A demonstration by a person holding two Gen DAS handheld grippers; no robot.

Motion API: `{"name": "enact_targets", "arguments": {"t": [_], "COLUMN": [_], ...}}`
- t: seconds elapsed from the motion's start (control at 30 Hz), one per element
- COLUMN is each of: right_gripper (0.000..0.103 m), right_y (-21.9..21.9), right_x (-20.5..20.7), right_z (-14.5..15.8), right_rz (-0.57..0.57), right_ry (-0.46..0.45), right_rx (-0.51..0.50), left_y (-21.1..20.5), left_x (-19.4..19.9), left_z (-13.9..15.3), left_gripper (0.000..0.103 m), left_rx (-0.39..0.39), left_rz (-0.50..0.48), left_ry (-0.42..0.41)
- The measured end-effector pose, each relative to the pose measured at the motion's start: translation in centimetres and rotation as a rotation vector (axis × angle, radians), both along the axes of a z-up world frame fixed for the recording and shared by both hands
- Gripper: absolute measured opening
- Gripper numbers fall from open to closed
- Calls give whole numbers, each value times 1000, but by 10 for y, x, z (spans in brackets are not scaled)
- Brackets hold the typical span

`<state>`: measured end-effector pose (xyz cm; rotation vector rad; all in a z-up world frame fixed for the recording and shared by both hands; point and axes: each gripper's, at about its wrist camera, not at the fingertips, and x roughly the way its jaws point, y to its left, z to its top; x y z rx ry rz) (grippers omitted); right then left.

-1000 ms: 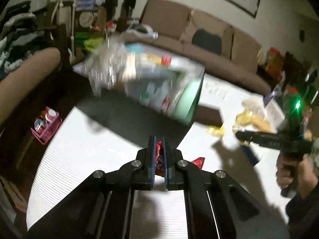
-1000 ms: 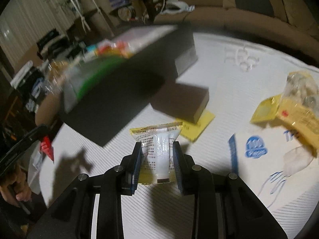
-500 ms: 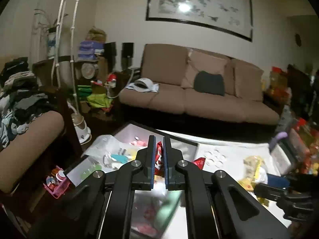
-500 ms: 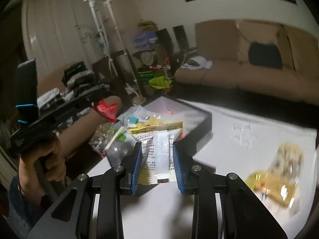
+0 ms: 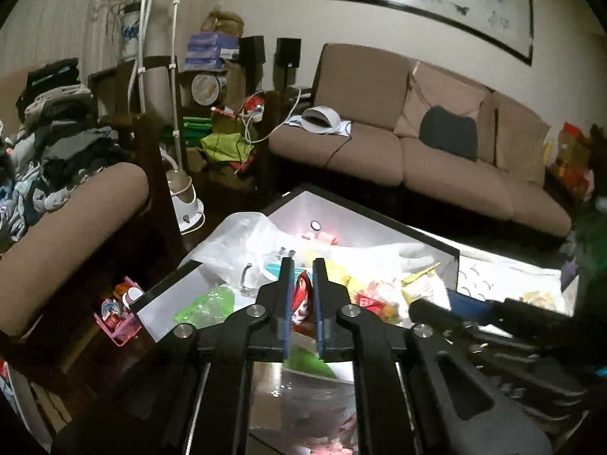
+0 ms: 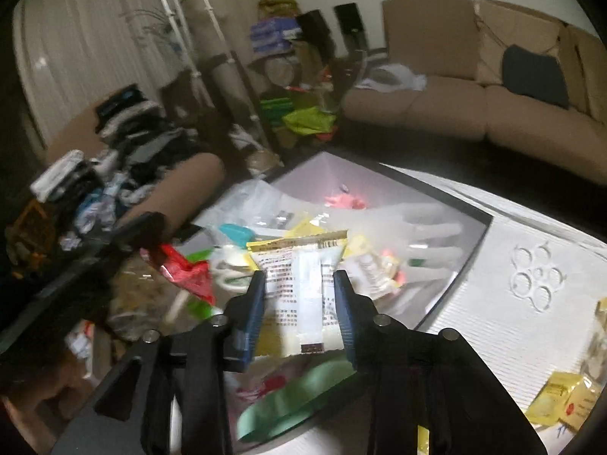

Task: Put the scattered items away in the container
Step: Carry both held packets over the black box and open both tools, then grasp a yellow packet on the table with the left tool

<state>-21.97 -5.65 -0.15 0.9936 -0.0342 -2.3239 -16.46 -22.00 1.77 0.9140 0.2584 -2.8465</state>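
Note:
My left gripper (image 5: 302,295) is shut on a red snack packet (image 5: 300,297) and holds it above the open black-rimmed container (image 5: 364,216), which is full of wrappers and bags. My right gripper (image 6: 300,303) is shut on a yellow and white sachet (image 6: 301,284) and holds it over the same container (image 6: 470,250). The right gripper shows as a dark bar at the right of the left wrist view (image 5: 493,318). The left gripper with its red packet (image 6: 186,269) shows at the left of the right wrist view.
The container stands on a white ribbed table (image 6: 504,326). Yellow packets (image 6: 561,402) and a white ring holder (image 6: 535,280) lie on the table to the right. A brown sofa (image 5: 417,144) stands behind, and an armrest with piled clothes (image 5: 57,174) at the left.
Both grippers have risen from the table and moved over the open container, each still holding its packet. The views now look down into the container.

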Motion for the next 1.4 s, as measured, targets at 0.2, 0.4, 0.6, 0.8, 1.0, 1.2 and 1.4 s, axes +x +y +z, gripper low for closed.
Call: {"name": "enact_targets", "arguments": {"t": [0.2,0.4,0.6,0.8,1.0,1.2,1.4], "right_gripper": [83,91,94,94,94,94,94], "right_y": [52,160,270,349,378,347,332], "right_x": [17,52,91,105,104,90,81], "right_z": [11,30,11,-2,-8,-34,-49], "right_rz": [-86,-149,-282,-440,-515,-412,-381], "right_ry": [84,95,11,-101,-226,-263,-301], "right_rx": [84,202,276,241,18,63,43], "left_y": [-7,30,103,181,205,237,254], "left_x": [26,53,66,59,32,27,17], "left_z": [21,40,25,-19,-106,-158,-171], "left_gripper": [87,103,103,103,91,85,65], "left_rx": [106,74,61,155,192,-20,-86], "left_rz": [17,-80,-240,-428,-401,-454,-482], "left_ry": [58,63,-15,-167,-326,-337,-323]}}
